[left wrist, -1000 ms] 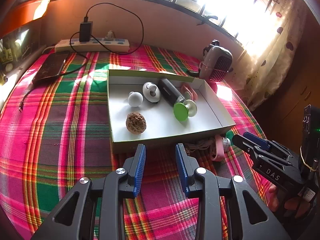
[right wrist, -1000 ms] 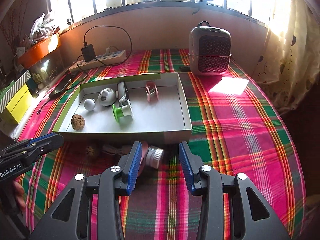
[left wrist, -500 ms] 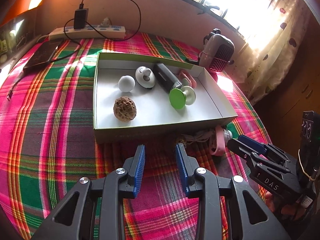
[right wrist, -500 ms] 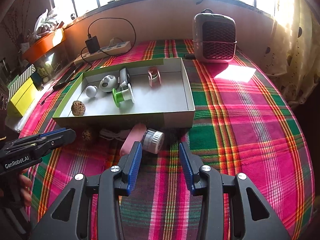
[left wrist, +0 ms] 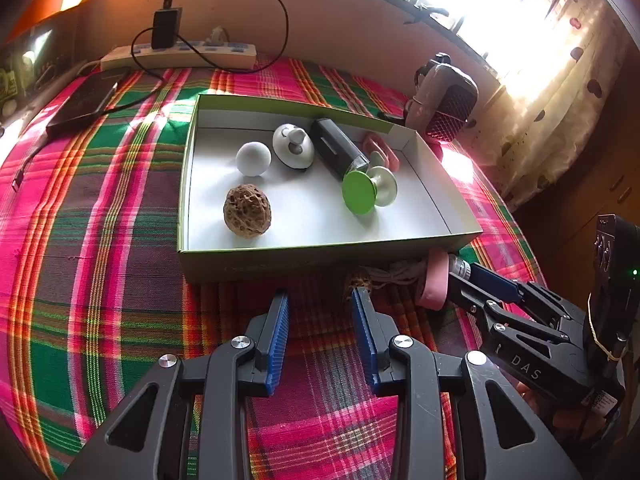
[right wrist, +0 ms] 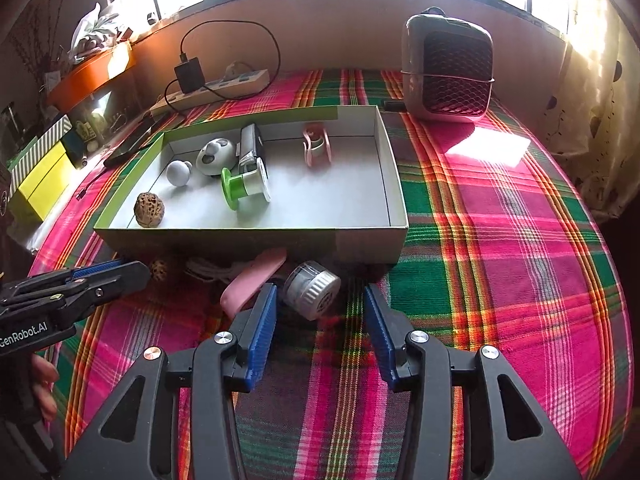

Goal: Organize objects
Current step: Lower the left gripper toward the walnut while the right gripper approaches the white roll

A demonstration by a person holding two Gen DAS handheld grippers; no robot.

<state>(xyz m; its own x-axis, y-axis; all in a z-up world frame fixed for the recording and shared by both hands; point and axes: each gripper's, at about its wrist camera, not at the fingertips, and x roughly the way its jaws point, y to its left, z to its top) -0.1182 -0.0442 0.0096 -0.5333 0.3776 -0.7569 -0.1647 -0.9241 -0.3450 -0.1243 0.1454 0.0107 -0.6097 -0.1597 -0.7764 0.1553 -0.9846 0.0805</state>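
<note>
A shallow white box with a green rim (right wrist: 394,184) (left wrist: 188,160) lies on the plaid cloth. It holds a walnut (left wrist: 247,210), a white ball (left wrist: 253,159), a white round gadget (left wrist: 293,146), a black cylinder (left wrist: 338,149), a green-and-white spool (right wrist: 245,187) and a pink clip (right wrist: 317,147). In front of the box lie a small walnut (right wrist: 159,269), a white cord (right wrist: 210,270), a pink oblong piece (right wrist: 252,280) and a clear jar with a ribbed white cap (right wrist: 313,290). My right gripper (right wrist: 320,304) is open, its fingers either side of the jar. My left gripper (left wrist: 320,312) is open and empty before the box's front wall.
A grey heater (right wrist: 448,74) stands at the back right. A power strip with a black charger (right wrist: 212,88) and a dark phone (left wrist: 82,100) lie at the back left. Yellow and striped boxes (right wrist: 38,176) sit at the left edge. A curtain (right wrist: 600,100) hangs on the right.
Both grippers have moved forward toward the box's front wall. The jar and pink piece now sit closer between my right fingers. Both grippers stay open.
</note>
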